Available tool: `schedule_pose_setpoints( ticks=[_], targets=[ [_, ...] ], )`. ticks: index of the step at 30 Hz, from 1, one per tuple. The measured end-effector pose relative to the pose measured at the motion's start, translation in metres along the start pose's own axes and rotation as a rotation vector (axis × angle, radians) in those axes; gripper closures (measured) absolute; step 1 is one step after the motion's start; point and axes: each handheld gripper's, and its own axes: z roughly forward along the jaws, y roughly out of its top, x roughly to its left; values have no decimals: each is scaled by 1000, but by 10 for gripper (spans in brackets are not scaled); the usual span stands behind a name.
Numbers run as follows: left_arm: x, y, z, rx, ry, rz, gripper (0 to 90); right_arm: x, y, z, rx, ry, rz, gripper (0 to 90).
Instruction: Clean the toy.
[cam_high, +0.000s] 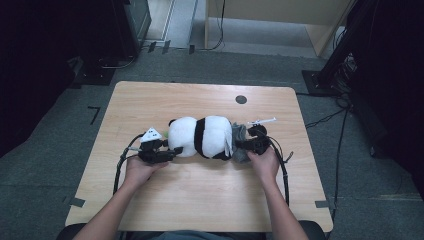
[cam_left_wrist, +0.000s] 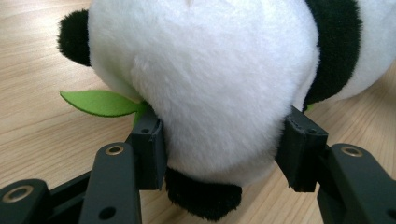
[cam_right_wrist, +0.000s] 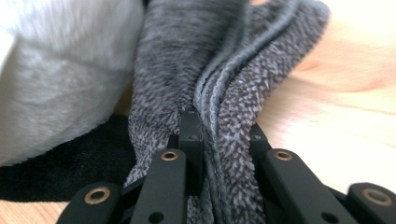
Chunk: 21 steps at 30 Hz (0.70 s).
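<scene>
Grippers clamp: left gripper (cam_left_wrist: 222, 149) squeezing panda (cam_left_wrist: 215, 79), right gripper (cam_right_wrist: 219, 140) pinching grey cloth (cam_right_wrist: 224, 60).

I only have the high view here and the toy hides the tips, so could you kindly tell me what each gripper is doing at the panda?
Observer: The left gripper is clamped on the panda, its jaws pressing into the white plush at one end.
Operator: Thank you. Is there anything beside that gripper I should know about?
Observer: A green felt leaf sticks out from under the plush, right at one jaw.
Operator: And the right gripper?
Observer: The right gripper is shut on a fold of the grey knitted fabric, pinching its stitched edge, not the plush.
Operator: Does the fabric touch the toy?
Observer: Yes, it lies against the panda's white and black fur.
</scene>
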Motion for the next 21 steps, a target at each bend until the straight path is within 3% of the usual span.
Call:
schedule_pose_setpoints(
  ticks=[4, 7, 13, 21],
  targets=[
    [0, 0, 0, -1, 0, 0, 432, -4, 4, -22, -67, -6, 11, 773],
    [0, 0, 0, -3, 0, 5, 432, -2, 9, -38, -118, -33, -16, 773],
    [0, 0, 0, -7, -1, 4, 432, 1, 20, -65, -227, -32, -25, 773],
    [0, 1, 0, -6, 2, 3, 432, 23, 32, -72, -272, 20, -66, 772]
  ],
)
